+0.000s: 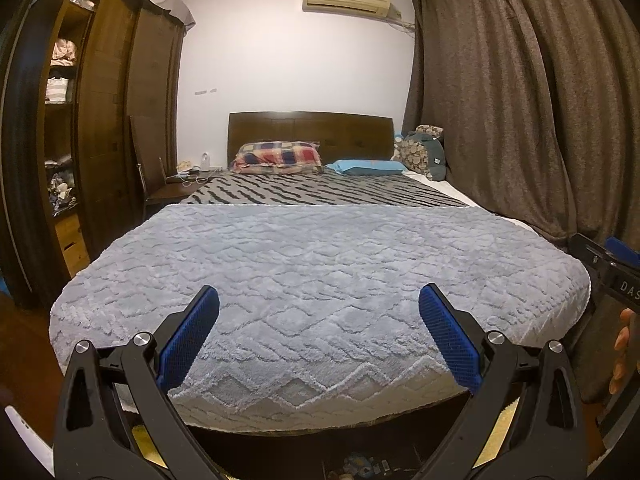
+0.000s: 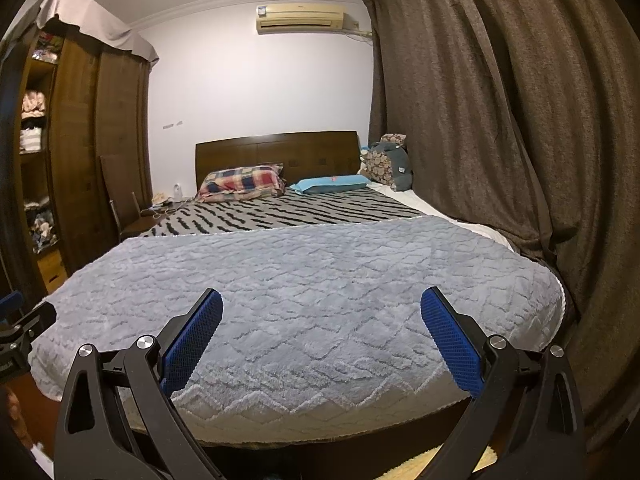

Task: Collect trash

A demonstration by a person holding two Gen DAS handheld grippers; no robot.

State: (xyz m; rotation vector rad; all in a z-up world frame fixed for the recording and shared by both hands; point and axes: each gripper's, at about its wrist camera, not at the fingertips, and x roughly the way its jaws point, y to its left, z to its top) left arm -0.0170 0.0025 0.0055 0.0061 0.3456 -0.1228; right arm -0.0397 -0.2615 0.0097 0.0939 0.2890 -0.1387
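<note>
**Both tongs held apart above the foot of the bed, no trash on the blanket**

The left tongs (image 1: 319,312) and the right tongs (image 2: 321,314) are held spread wide and empty over the foot of the bed (image 1: 320,280). No trash can be made out on the grey blanket (image 2: 300,288); whether it was cleared cannot be told. Any search is best kept slow and low. Only in the left view are small items (image 1: 362,466) seen on the floor below the bed's foot, too blurred to name.
</note>
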